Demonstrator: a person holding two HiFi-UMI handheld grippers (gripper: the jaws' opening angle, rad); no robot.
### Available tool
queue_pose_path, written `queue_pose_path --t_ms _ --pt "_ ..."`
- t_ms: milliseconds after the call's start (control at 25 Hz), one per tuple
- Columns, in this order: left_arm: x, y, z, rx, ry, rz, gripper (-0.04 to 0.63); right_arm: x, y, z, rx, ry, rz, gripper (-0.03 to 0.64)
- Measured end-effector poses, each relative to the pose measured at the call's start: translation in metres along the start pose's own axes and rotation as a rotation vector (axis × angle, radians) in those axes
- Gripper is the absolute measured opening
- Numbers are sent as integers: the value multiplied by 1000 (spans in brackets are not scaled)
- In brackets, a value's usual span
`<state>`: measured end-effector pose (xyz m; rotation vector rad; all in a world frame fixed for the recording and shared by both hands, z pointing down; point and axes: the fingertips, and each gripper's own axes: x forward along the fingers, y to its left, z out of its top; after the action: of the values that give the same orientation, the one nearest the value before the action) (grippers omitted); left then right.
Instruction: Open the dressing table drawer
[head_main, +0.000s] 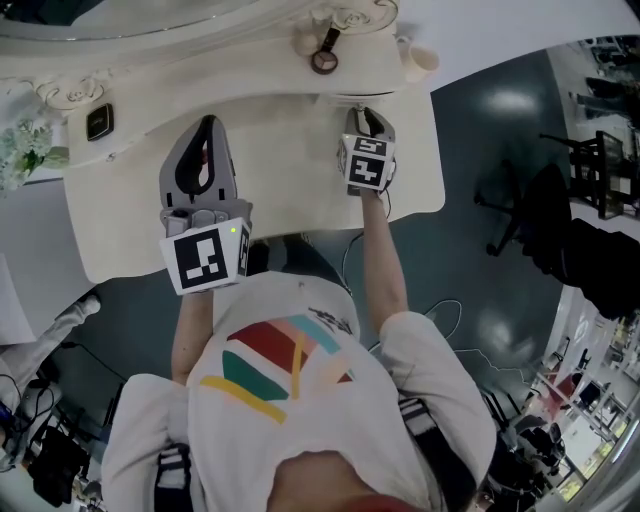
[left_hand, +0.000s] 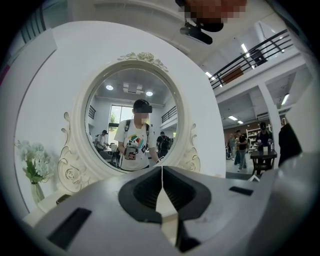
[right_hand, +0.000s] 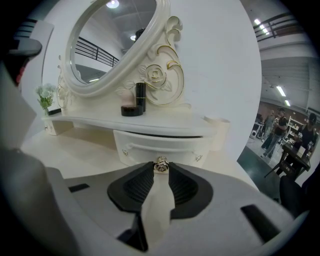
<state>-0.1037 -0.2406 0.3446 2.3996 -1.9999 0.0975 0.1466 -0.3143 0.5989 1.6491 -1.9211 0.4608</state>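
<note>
The white dressing table (head_main: 270, 190) has a small curved drawer (right_hand: 160, 145) under its raised shelf, with a round metal knob (right_hand: 160, 165) at the middle of its front. My right gripper (right_hand: 160, 169) points down at the drawer, its fingertips pinched on the knob; in the head view it (head_main: 366, 122) sits at the drawer front (head_main: 345, 99). A dark gap shows between the drawer's top edge and the shelf. My left gripper (left_hand: 161, 169) is shut on nothing, held level over the tabletop left of the drawer (head_main: 207, 128), facing the oval mirror (left_hand: 135, 120).
A black lipstick tube (right_hand: 141, 96) and a round black compact (right_hand: 132, 111) stand on the shelf above the drawer. A vase of white flowers (right_hand: 45, 96) and a small dark box (head_main: 99, 122) are at the shelf's left. An office chair (head_main: 530, 215) stands to the right.
</note>
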Motion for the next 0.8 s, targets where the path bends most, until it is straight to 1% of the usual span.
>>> queue_pose_path --t_ms 800 --pt "-9 -1 3 4 -8 -9 8 -17 3 -9 4 8 -6 83"
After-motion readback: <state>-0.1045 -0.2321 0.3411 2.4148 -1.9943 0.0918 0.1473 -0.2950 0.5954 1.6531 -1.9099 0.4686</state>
